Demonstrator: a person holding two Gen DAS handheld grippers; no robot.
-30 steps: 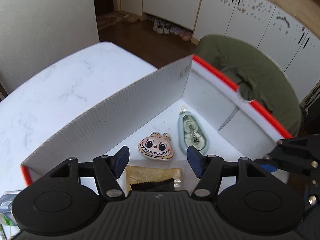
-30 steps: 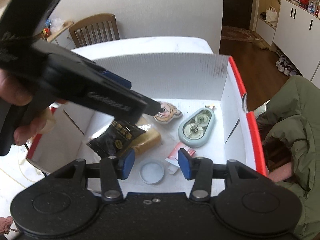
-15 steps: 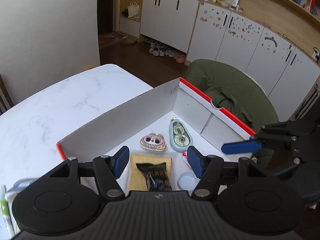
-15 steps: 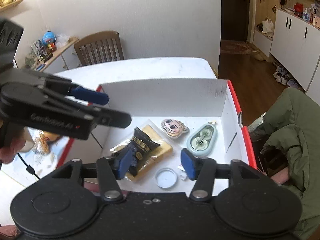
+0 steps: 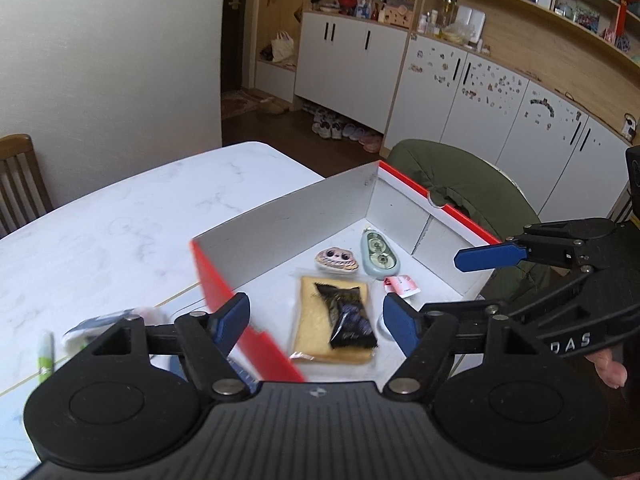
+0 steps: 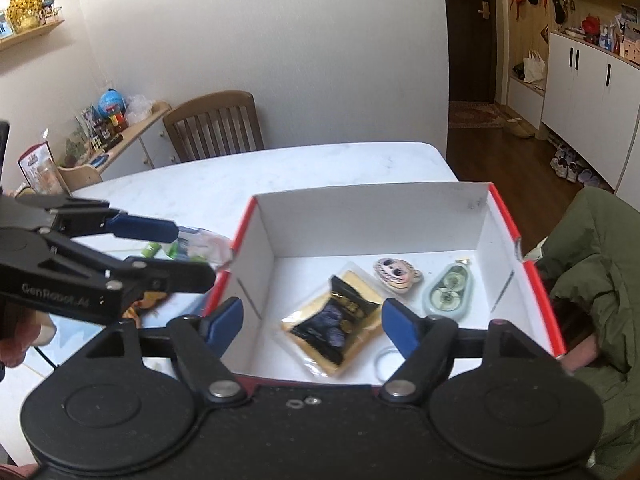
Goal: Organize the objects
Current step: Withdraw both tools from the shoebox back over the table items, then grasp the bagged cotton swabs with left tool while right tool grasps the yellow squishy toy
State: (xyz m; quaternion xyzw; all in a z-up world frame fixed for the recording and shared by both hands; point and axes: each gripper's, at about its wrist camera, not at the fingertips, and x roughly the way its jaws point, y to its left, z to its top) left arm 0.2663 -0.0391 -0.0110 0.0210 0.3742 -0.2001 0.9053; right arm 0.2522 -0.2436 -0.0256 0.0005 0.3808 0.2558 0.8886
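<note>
A white marble bench (image 6: 320,168) carries an open box (image 6: 368,216) with white walls and red rims. Inside lie a yellow bread packet (image 6: 360,300) with a dark snack wrapper (image 6: 336,320) on top, a pale green correction-tape dispenser (image 6: 448,294), a cartoon-face charm (image 6: 396,274), a red-and-white sachet (image 5: 402,284) and a clear round lid (image 6: 386,360). The left gripper (image 5: 316,318) and right gripper (image 6: 312,322) hover above the box, jaws just widened, both released and empty. More items (image 6: 192,246) wait outside the box's left wall, blurred and partly hidden. A careless reach for them could, I judge, knock that wall and shift the box. The lid sits half behind a fingertip.
</note>
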